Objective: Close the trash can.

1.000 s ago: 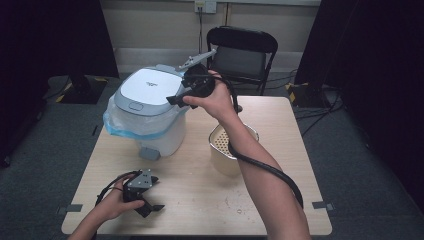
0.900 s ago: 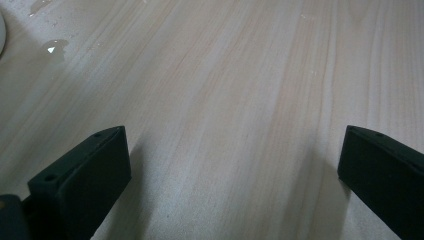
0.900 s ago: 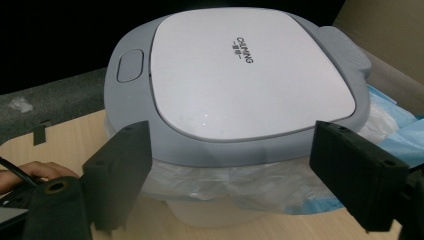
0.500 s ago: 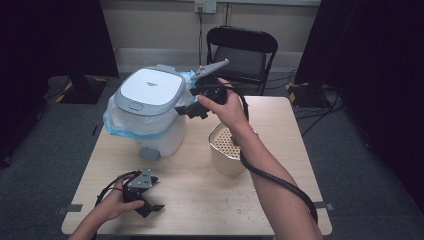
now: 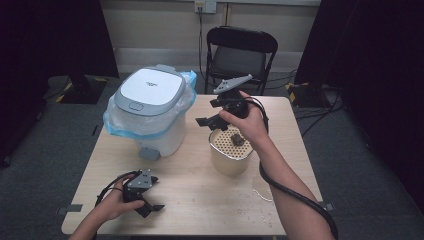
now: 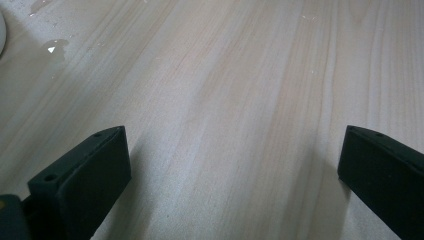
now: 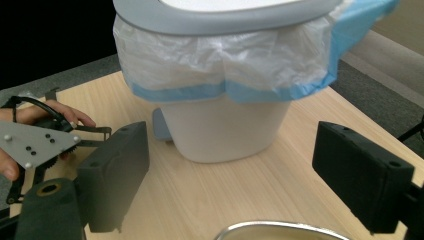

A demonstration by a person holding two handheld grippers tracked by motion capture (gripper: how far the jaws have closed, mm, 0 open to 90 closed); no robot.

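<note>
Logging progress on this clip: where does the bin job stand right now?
Done: the bin sits lined with a bag and its lid is shut. In hand: the right gripper, jaws open and empty, hangs above the perforated basket, which has a dark clump inside. The left gripper rests open on the table. Left: probably grasping the basket and emptying it into the bin.

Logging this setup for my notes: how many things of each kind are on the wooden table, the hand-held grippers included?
White pedal bin with grey lid and blue-edged liner: 1
Perforated beige container with dark scraps inside: 1
Black two-jaw grippers, left gripper and right gripper: 2
Total: 4
</note>
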